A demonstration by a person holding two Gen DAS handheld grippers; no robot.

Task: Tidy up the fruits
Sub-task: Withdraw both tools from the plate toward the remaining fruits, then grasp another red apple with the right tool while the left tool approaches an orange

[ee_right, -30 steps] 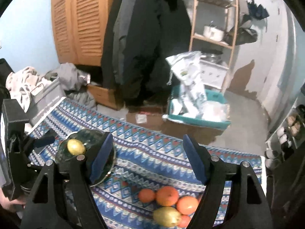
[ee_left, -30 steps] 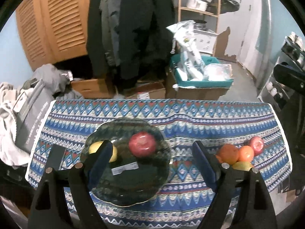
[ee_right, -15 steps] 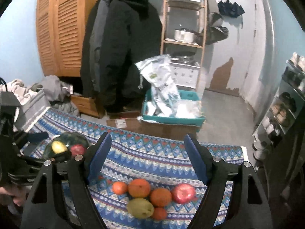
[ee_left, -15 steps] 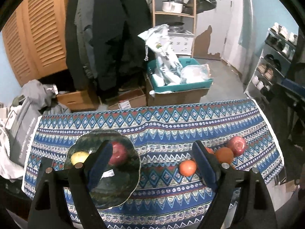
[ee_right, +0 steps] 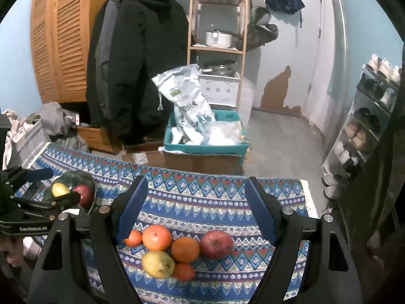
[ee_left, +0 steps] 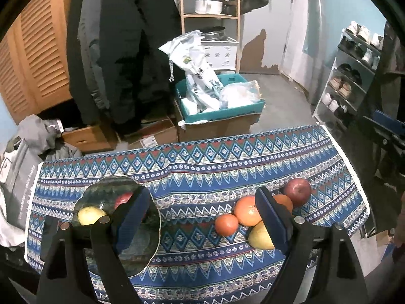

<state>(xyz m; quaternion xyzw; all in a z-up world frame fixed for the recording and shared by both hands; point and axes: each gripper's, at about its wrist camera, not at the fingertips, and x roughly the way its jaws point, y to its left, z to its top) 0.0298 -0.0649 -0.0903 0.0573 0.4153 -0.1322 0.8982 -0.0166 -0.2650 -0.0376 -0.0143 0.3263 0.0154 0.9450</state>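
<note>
Between the right fingers (ee_right: 260, 214) (spread wide, untouched) lies the fruit pile (ee_right: 177, 248).

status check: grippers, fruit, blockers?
Left gripper and right gripper open, empty. Plate holds two fruits; six loose in pile. Nothing in the way.

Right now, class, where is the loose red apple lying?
In the right wrist view, the round red apple lies on the patterned tablecloth, rightmost in the fruit cluster, touching an orange.
</note>
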